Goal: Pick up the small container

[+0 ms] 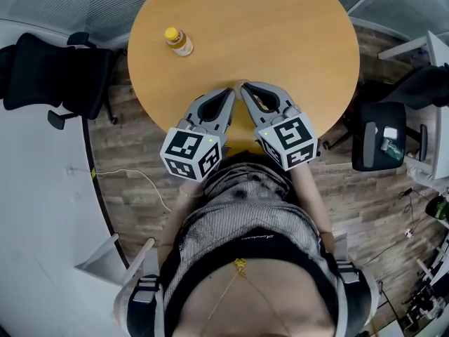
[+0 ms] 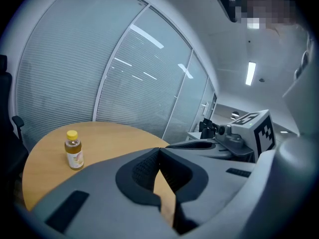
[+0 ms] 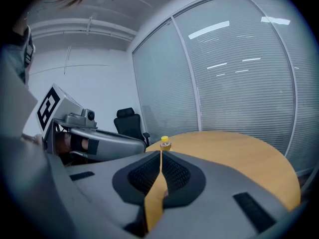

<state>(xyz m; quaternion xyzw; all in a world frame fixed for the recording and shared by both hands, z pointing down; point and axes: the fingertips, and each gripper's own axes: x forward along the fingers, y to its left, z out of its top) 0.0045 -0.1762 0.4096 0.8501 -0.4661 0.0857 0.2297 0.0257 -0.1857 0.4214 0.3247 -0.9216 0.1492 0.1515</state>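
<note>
A small bottle [image 1: 178,41] with a yellow cap and pale yellow liquid stands upright on the round wooden table [image 1: 295,41], at its far left. The left gripper view shows the same bottle [image 2: 74,150] well off to the left of the jaws. In the right gripper view only the bottle's cap [image 3: 165,142] peeks above the jaw tips. My left gripper [image 1: 230,92] and right gripper [image 1: 245,88] hover side by side over the table's near edge, tips almost meeting. Both are shut, jaw tips together, with nothing between them. The bottle stands far from both.
A black office chair [image 1: 59,76] stands left of the table and another chair [image 1: 382,135] to its right. A white cable [image 1: 130,177] lies on the wooden floor. Glass walls with blinds [image 2: 75,78] run behind the table.
</note>
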